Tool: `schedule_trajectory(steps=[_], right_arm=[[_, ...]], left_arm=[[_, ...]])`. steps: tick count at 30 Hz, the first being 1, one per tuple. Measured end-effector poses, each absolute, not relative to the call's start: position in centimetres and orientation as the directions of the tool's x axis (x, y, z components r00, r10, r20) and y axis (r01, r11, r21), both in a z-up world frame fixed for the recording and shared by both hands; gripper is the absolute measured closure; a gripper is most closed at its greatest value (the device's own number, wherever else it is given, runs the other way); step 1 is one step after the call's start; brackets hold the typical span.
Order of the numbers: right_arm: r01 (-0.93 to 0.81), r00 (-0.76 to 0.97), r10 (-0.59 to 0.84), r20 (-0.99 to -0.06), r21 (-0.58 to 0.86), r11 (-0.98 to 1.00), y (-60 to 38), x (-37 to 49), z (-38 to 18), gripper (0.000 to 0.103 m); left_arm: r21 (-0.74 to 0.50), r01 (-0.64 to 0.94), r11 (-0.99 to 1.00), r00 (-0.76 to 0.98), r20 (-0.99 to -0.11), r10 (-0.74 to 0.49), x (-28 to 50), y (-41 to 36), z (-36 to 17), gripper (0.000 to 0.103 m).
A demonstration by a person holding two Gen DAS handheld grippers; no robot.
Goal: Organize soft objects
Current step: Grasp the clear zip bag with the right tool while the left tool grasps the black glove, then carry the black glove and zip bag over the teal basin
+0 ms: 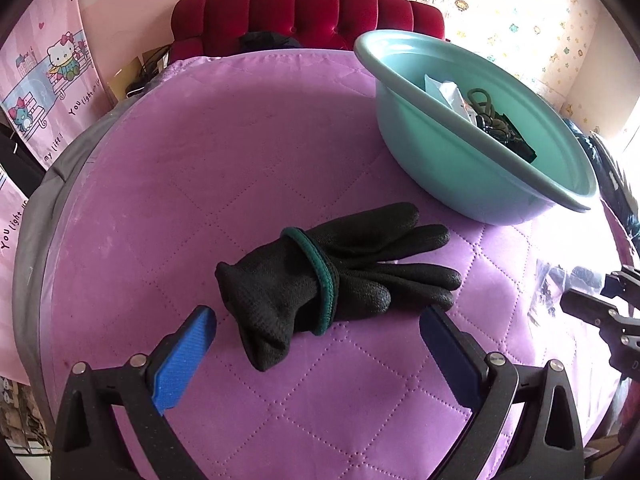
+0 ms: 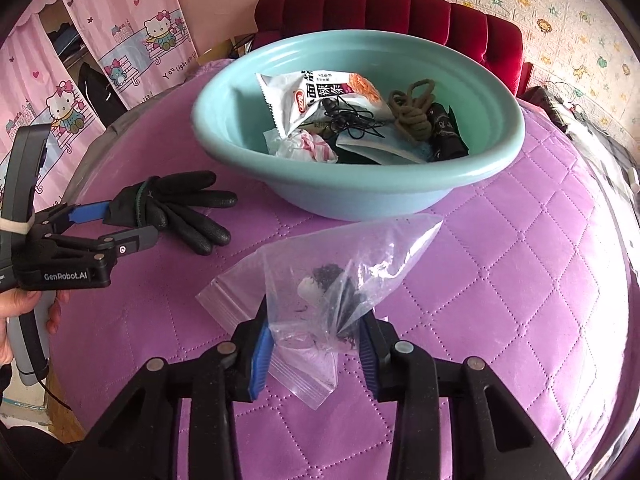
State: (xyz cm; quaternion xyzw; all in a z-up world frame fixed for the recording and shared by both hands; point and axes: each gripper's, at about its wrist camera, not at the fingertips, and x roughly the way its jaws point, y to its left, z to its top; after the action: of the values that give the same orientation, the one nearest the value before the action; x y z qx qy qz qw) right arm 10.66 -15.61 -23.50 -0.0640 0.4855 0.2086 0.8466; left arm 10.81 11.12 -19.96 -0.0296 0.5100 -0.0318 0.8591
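1. On the quilted purple bedcover (image 2: 520,264), just before the wide teal plastic basin (image 2: 240,128), a clear zip-seal plastic bag (image 2: 340,264) with dark crumbs inside is pinched by the right gripper (image 2: 316,344), its jaws part-closed on the film.
2. Such film is judged light, limp and slippery; a hold at the bunched middle seems safest.
3. Beside it, the black knit gloves with a green cuff (image 1: 332,276) lie between the spread left gripper (image 1: 320,328) pads, untouched; soft and light, the pair is best taken at the cuff.
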Motion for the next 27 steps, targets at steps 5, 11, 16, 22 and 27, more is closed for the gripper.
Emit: schedule_trajectory(steps=[5, 11, 16, 22, 27], right_arm=[[-0.403, 0.451, 0.288, -0.845, 0.095, 0.91, -15.8, 10.5, -23.5, 0.063], [-0.391, 0.456, 0.278, -0.845, 0.09, 0.916, -16.2, 10.5, -23.5, 0.063], [-0.388, 0.459, 0.272, -0.846, 0.084, 0.918, -16.4, 10.6, -23.4, 0.063], [-0.395, 0.459, 0.276, -0.844, 0.084, 0.915, -16.5, 10.4, -23.3, 0.063], [-0.404, 0.461, 0.284, -0.841, 0.085, 0.911, -16.8, 10.0, -23.0, 0.063]], left_arm=[[-0.104, 0.005, 0.995, 0.472, -0.877, -0.093, 11.8, 11.6, -20.2, 0.0], [-0.113, 0.001, 0.994, 0.459, -0.883, -0.101, 12.6, 11.6, -20.6, 0.0], [-0.129, 0.003, 0.992, 0.47, -0.875, -0.115, 12.8, 11.5, -20.2, 0.011], [-0.139, -0.005, 0.99, 0.477, -0.871, -0.12, 12.6, 11.9, -20.0, 0.063], [-0.165, 0.013, 0.986, 0.494, -0.856, -0.15, 11.6, 11.8, -19.1, 0.085]])
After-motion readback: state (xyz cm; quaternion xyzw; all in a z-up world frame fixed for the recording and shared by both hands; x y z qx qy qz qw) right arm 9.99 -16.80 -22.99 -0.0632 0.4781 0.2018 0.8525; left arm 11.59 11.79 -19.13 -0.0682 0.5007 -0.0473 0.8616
